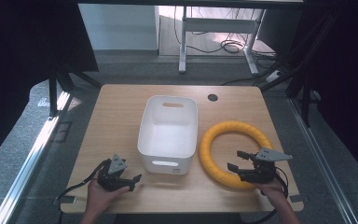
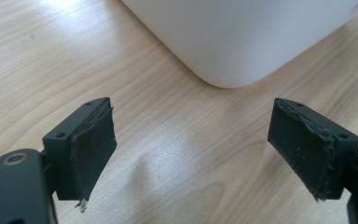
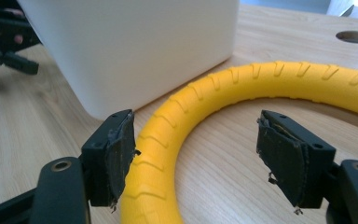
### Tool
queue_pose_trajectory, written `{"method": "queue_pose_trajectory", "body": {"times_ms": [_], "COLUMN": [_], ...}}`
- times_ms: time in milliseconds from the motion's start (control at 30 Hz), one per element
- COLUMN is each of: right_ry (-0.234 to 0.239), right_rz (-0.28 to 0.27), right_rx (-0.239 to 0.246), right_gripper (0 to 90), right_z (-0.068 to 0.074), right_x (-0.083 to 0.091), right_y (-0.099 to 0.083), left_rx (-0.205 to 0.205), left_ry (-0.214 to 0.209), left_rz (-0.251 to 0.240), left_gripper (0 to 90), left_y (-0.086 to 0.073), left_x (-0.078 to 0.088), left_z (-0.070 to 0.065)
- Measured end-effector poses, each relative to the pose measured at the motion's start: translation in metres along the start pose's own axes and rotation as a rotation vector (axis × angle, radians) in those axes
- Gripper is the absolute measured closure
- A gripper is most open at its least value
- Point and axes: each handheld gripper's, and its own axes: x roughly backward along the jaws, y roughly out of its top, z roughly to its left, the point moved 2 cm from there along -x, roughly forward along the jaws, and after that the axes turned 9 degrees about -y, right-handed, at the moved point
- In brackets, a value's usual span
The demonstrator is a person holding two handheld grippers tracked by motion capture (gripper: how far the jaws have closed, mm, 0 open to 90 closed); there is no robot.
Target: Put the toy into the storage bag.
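We count one white bin [image 1: 168, 133], long axis running away from us, one yellow ring [image 1: 236, 154] flat on the surface [image 1: 116, 112] beside it, and two grippers, left gripper [image 1: 129, 180] and right gripper [image 1: 236, 160], fingers spread wide, holding nothing.

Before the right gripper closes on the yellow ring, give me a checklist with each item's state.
1. Right gripper open: ok.
2. Yellow ring between its jaws: ok, the near arc sits there, by one jaw.
3. Ring lying flat on the table: ok.
4. White bin empty: ok.
5. Left gripper open, away from the ring: ok.
6. Ring clear of the bin wall: cannot tell.
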Motion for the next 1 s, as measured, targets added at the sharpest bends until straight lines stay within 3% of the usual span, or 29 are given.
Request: {"method": "queue_pose_trajectory", "body": {"times_ms": [133, 433, 767, 1000], "right_ry": [-0.008, -0.026, -0.001, -0.002], "right_rz": [0.026, 0.03, 0.021, 0.068], "right_rx": [0.009, 0.016, 0.044, 0.045], "right_gripper": [28.3, 28.8, 29.4, 30.1], "right_z": [-0.0013, -0.0001, 0.0038, 0.0052], "right_x": [0.0032, 0.0042, 0.0, 0.0088], "right_y": [-0.0038, -0.0032, -0.001, -0.0013], "left_rx": [0.006, -0.008, 0.0, -0.006], "left_ry": [-0.004, -0.004, 0.004, -0.005], "left_rz": [-0.01, -0.014, -0.006, -0.014], "left_gripper": [14.9, 14.8, 14.8, 14.9], "left_y": [0.0014, 0.0007, -0.0011, 0.0037], "left_x": [0.001, 0.0047, 0.0041, 0.002], "left_z": [0.0017, -0.001, -0.0005, 0.0004]}}
